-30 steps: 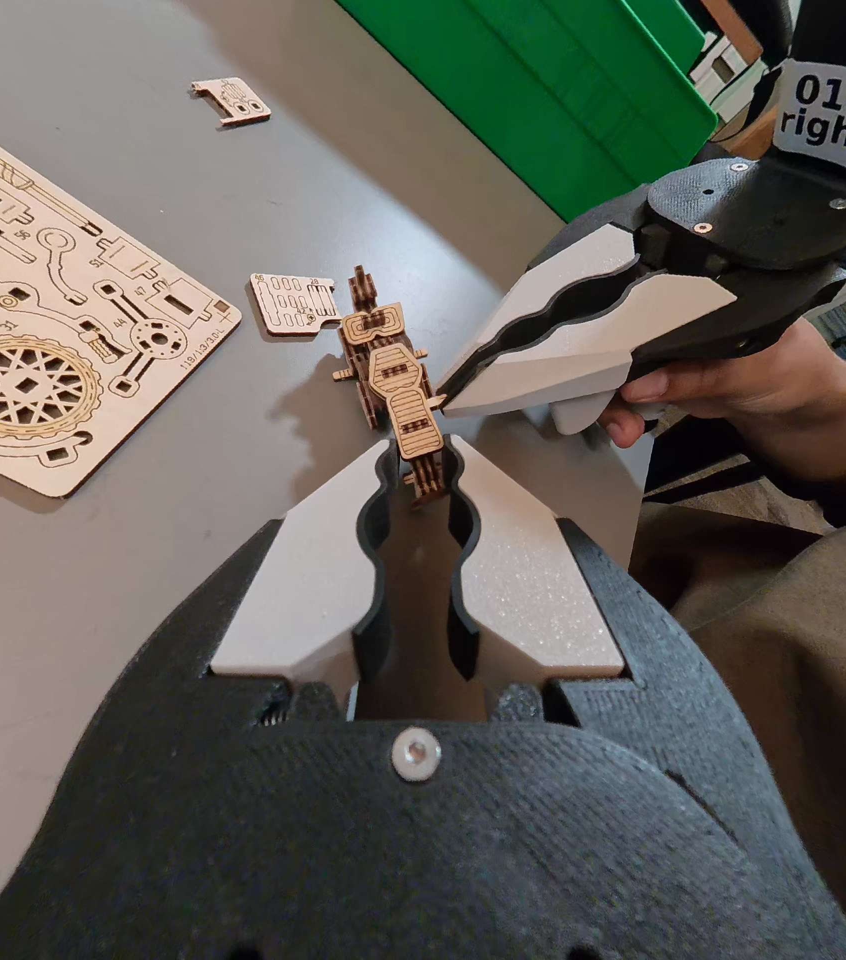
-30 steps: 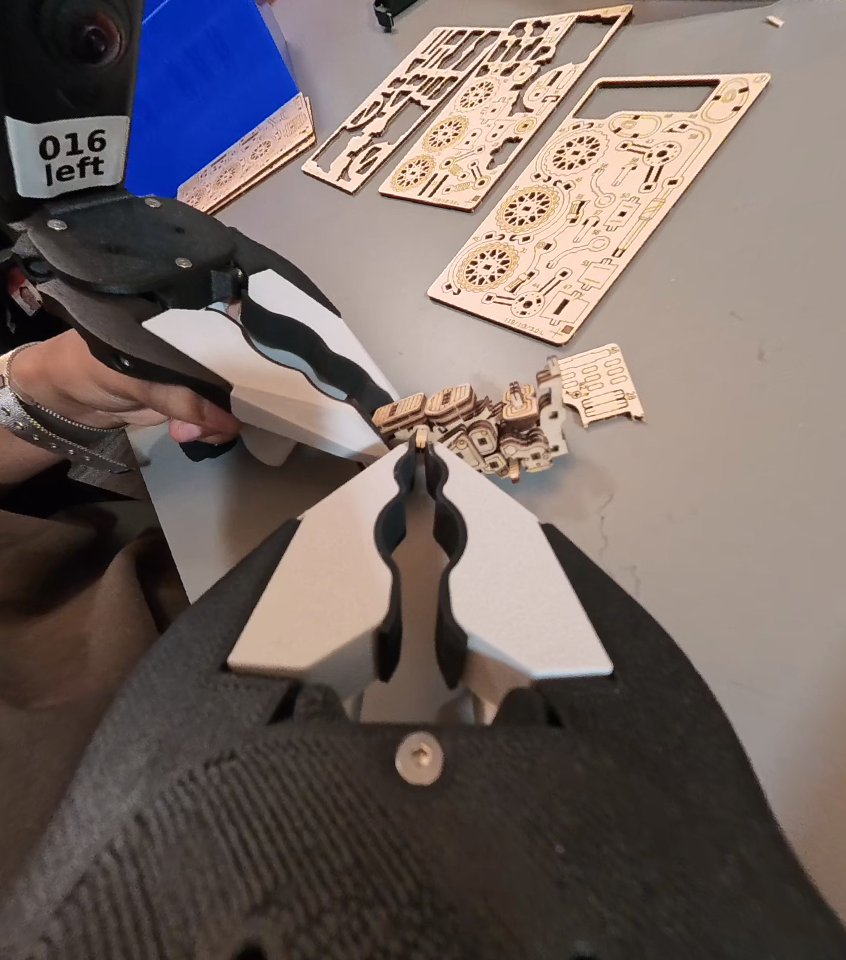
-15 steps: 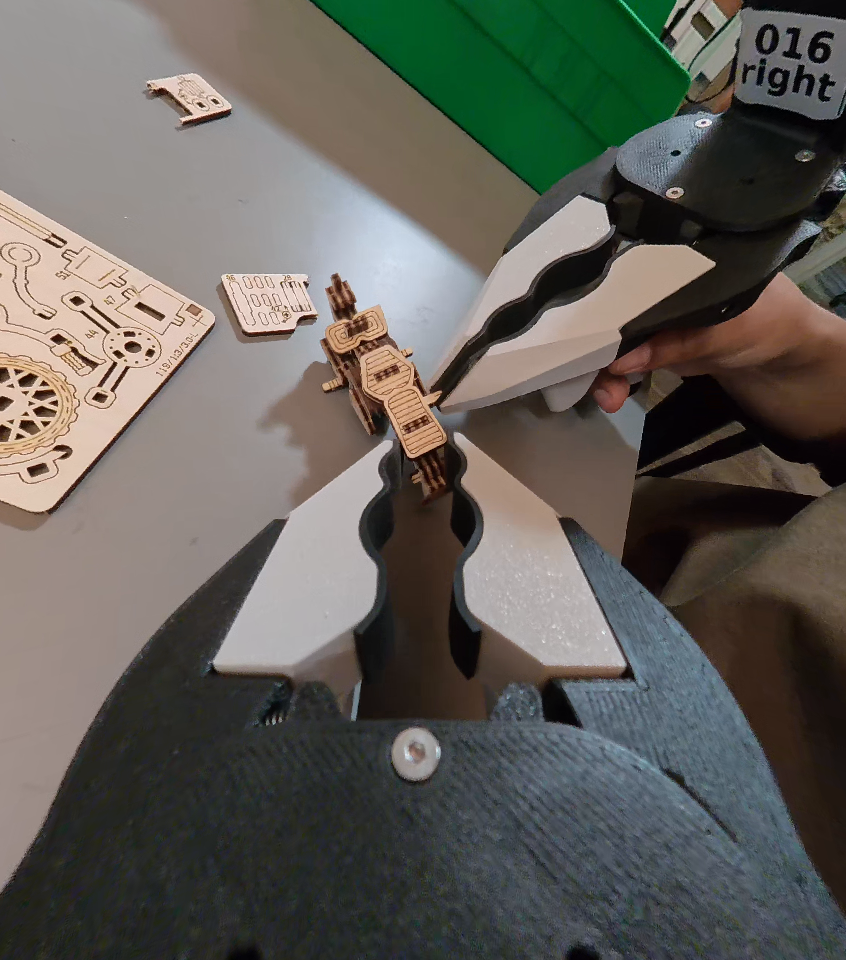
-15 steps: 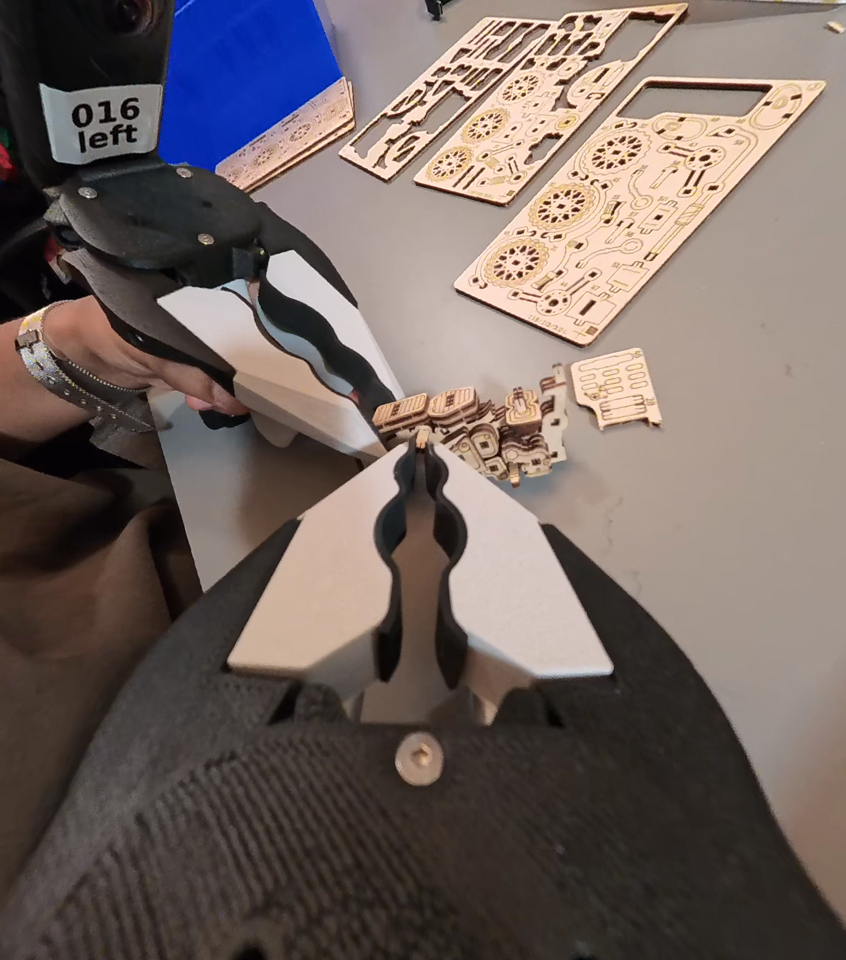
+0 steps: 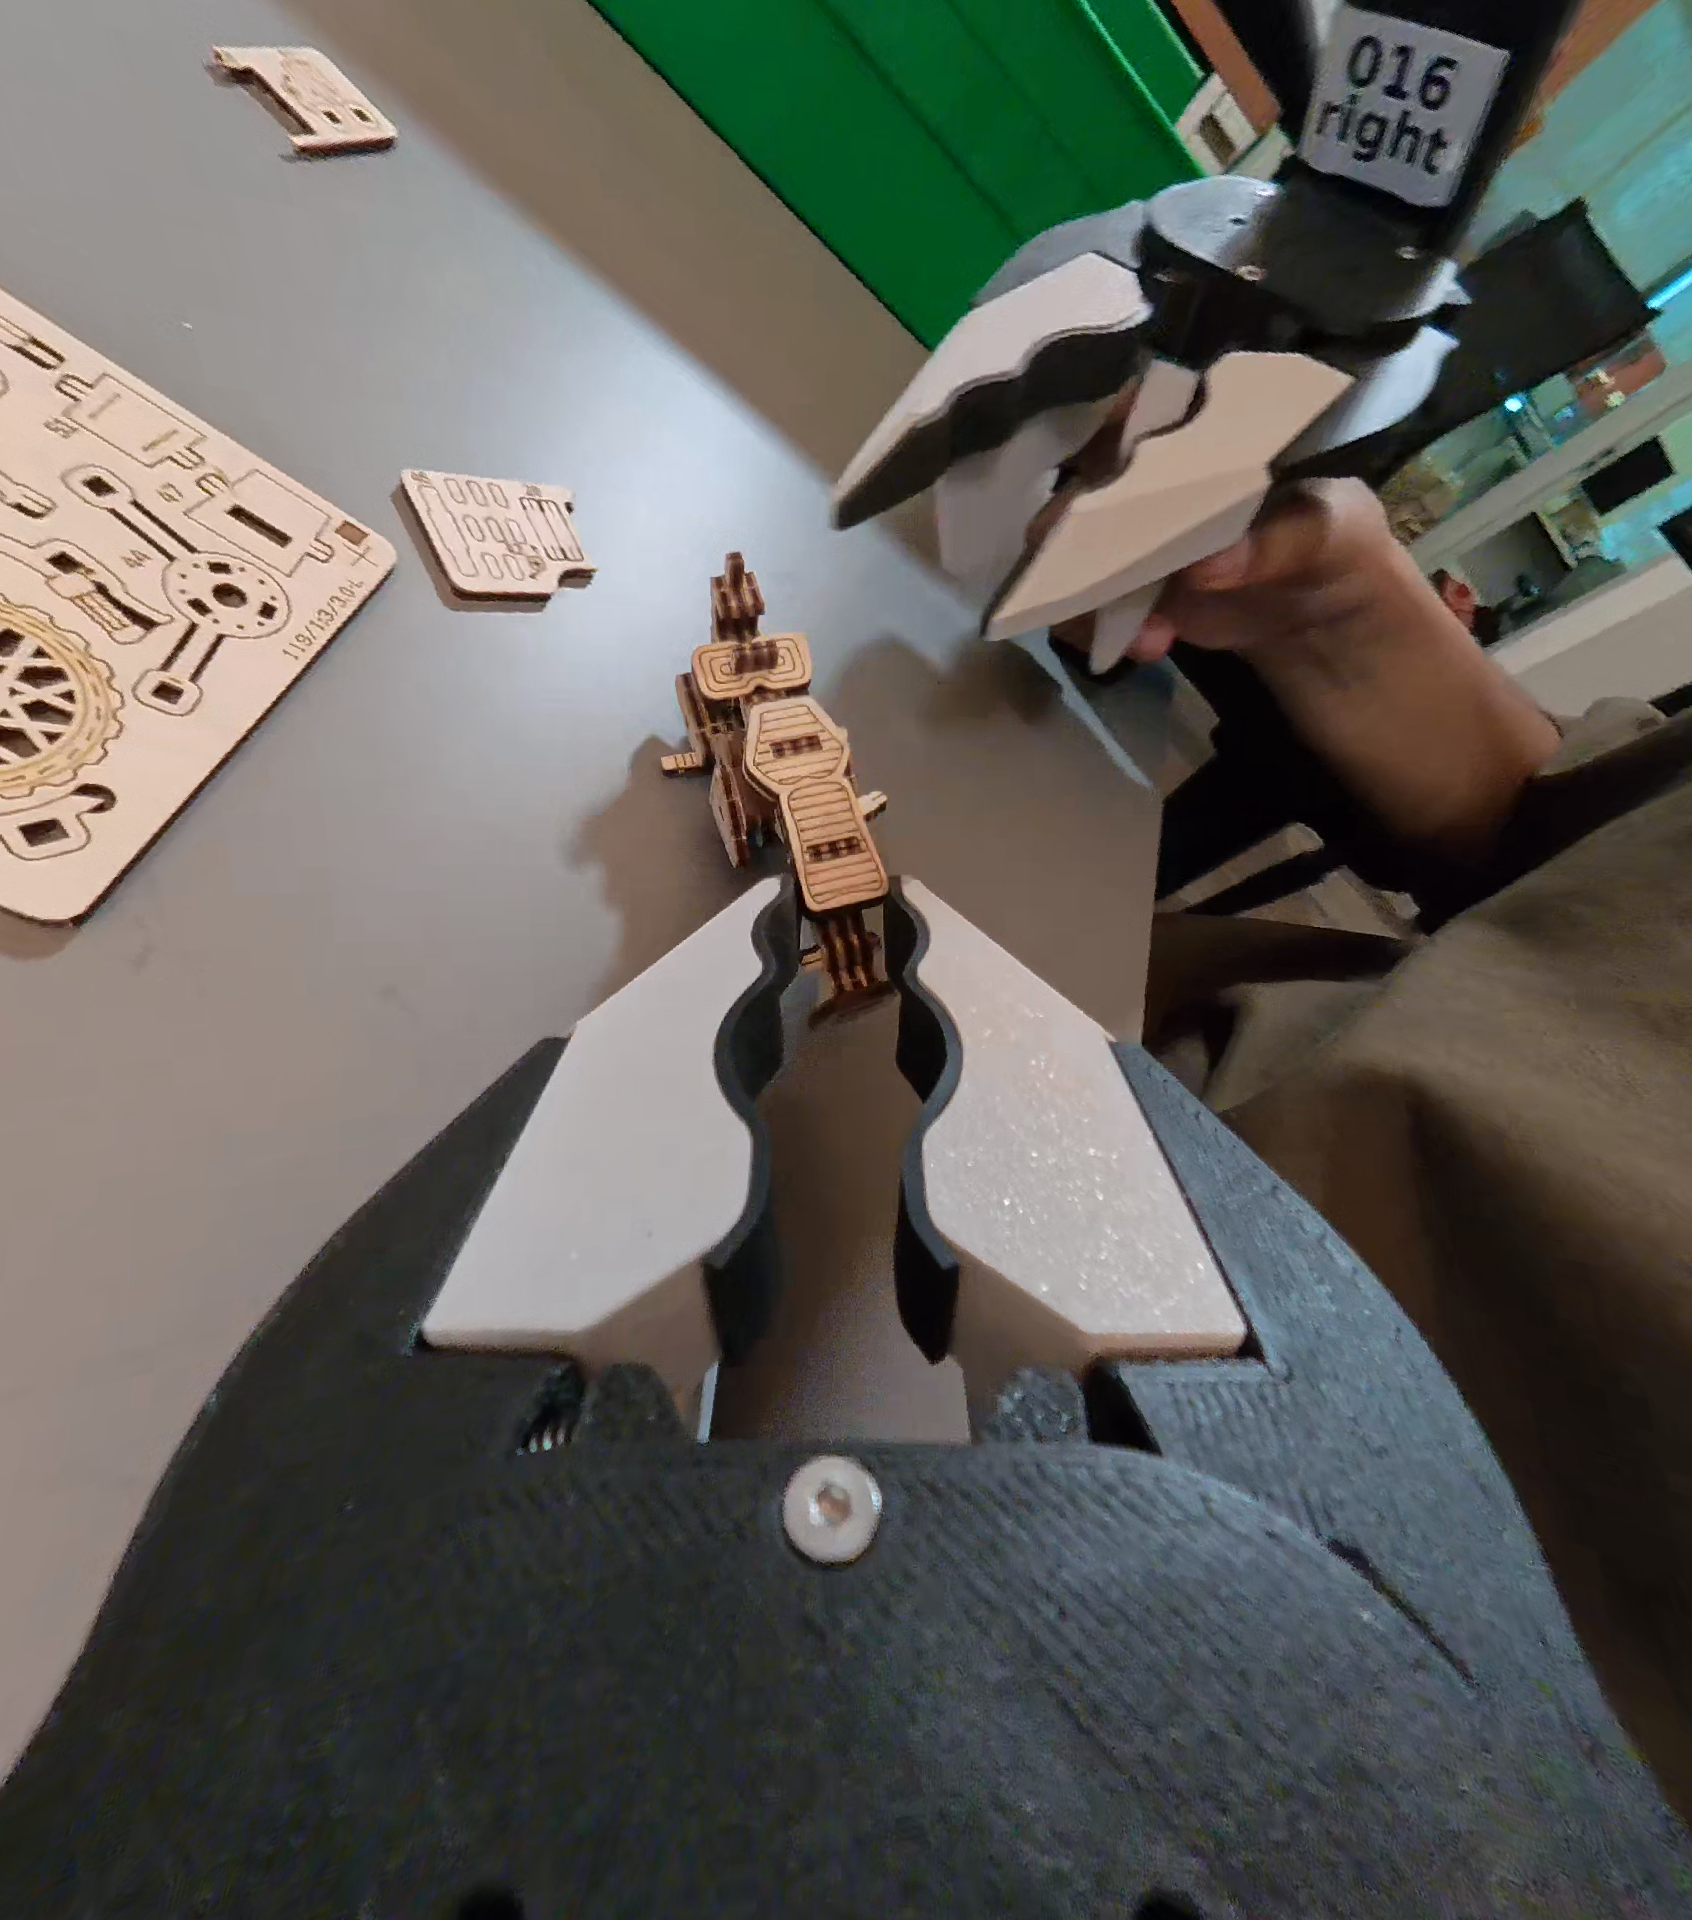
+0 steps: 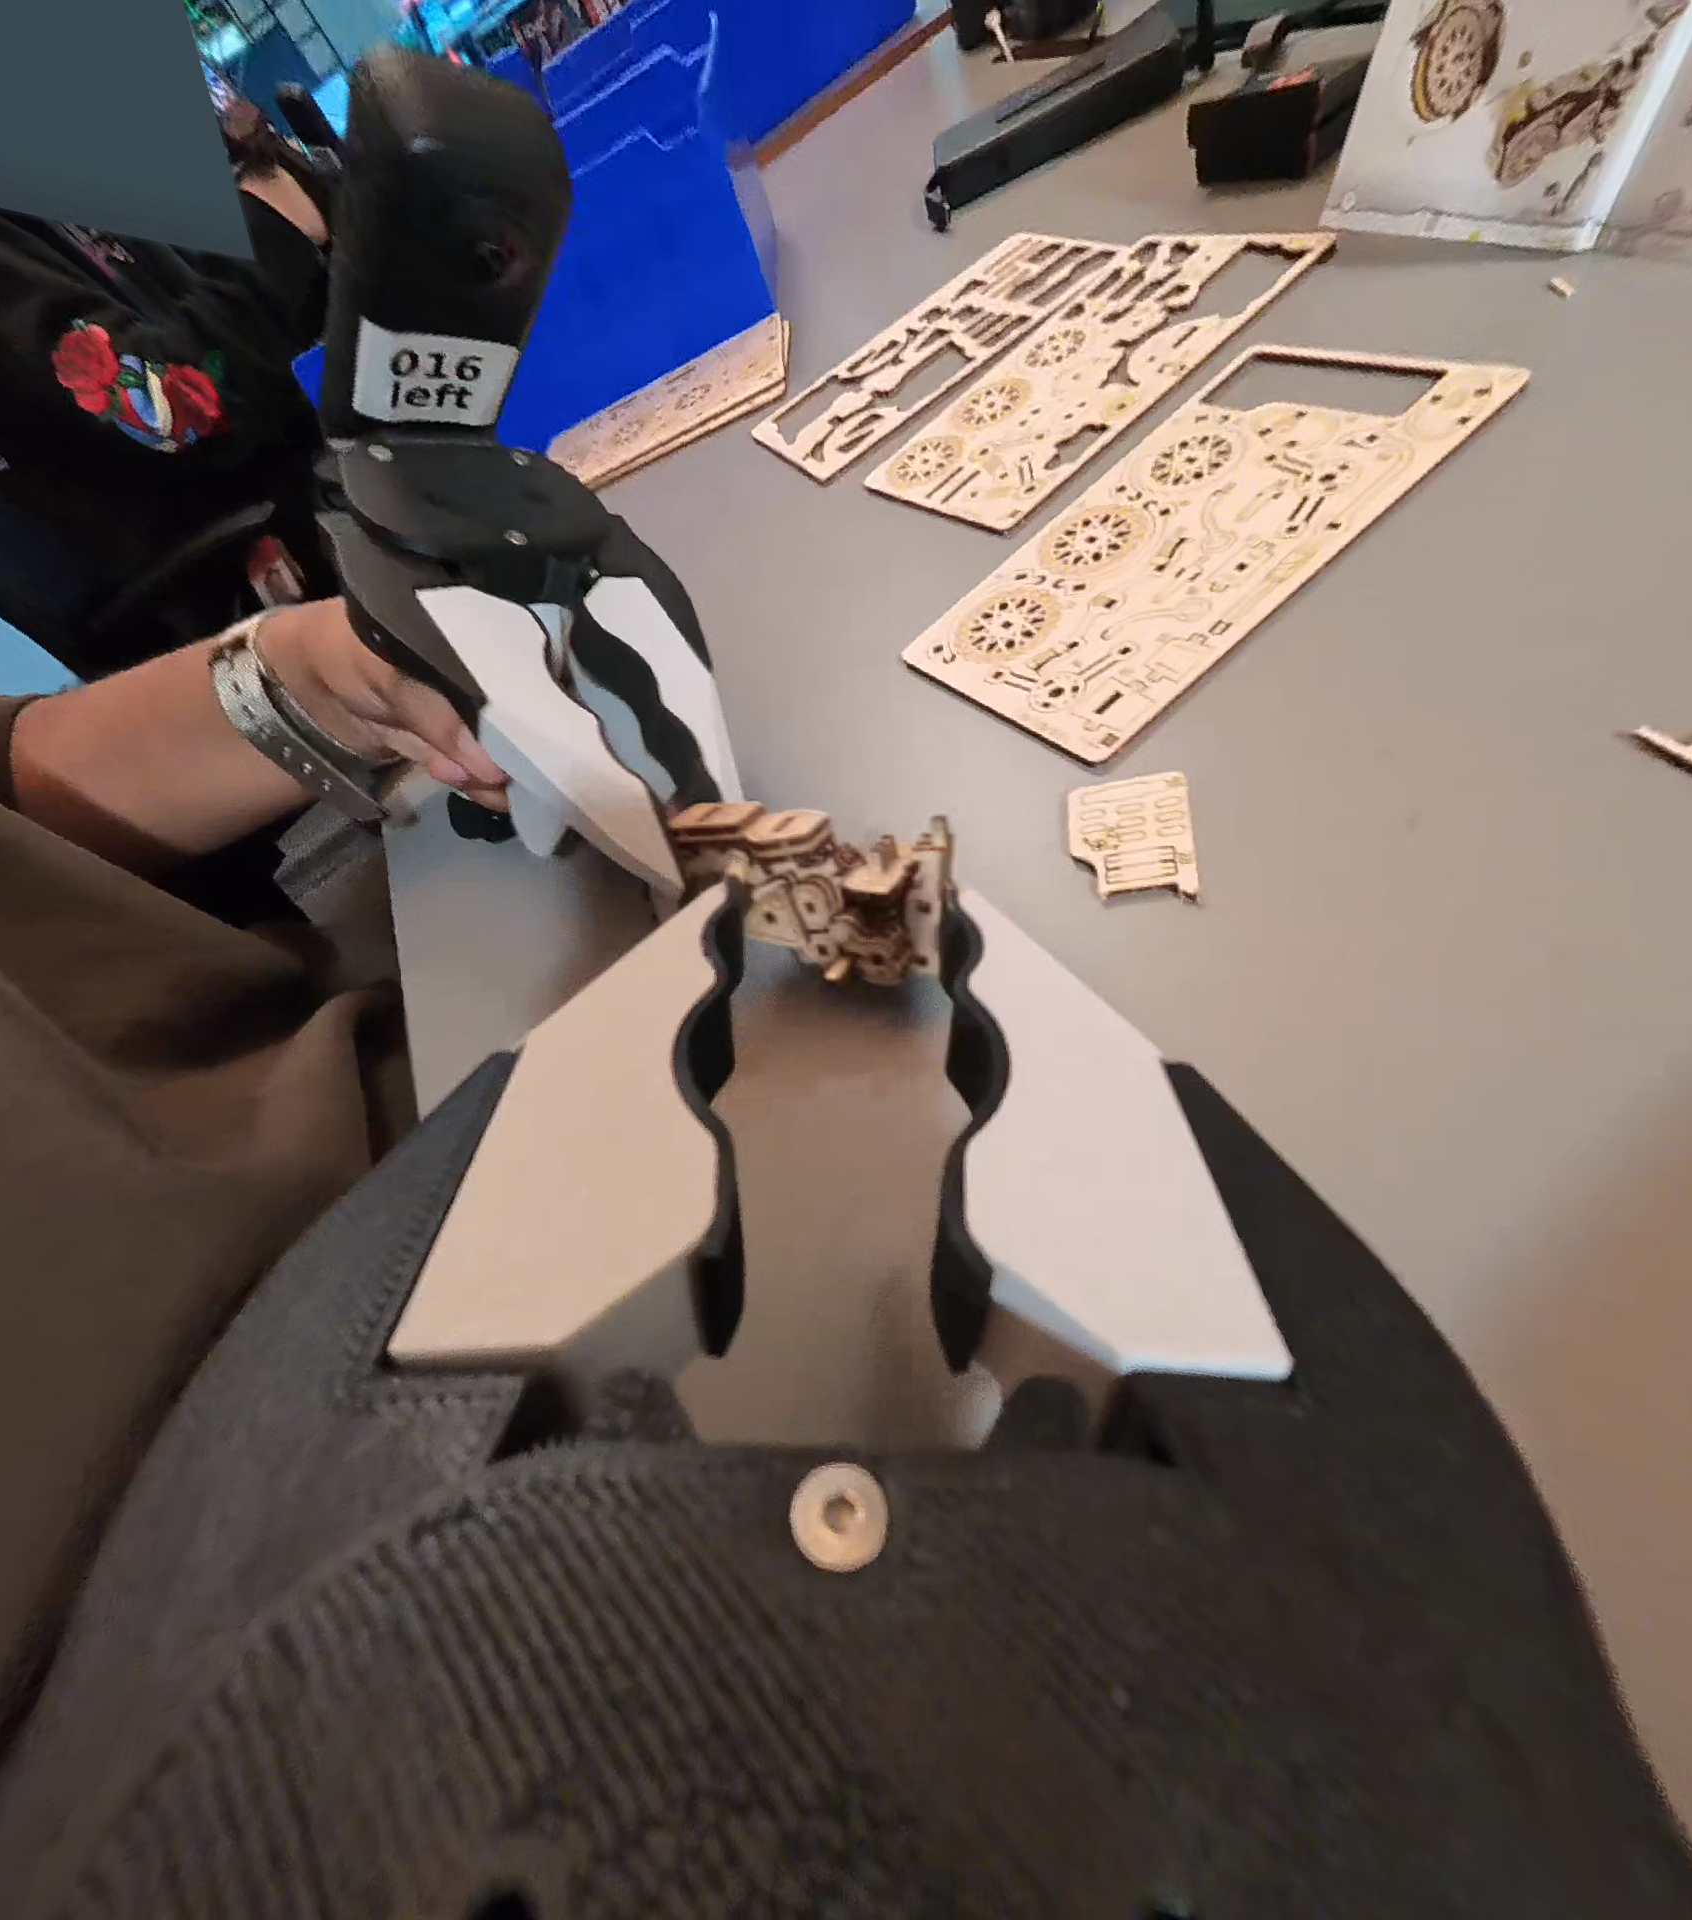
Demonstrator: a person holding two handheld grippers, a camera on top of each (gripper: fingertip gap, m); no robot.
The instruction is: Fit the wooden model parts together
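Right claw opened, lifted off model.

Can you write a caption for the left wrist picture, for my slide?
Left gripper pinches the tail of a small wooden model on a grey table, while the open right gripper hangs above.

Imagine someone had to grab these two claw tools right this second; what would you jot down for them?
Left claw: shut on the tail end of the small brown wooden model assembly, steadying it over the grey table.
Right claw: open, empty, lifted beside the assembly, which shows between its tips.
Parts: small loose slotted wooden card just beyond the model; large pale laser-cut wooden sheet farther back, more sheets behind.
Done: model partly built.
Left: pick the next piece and press it in.
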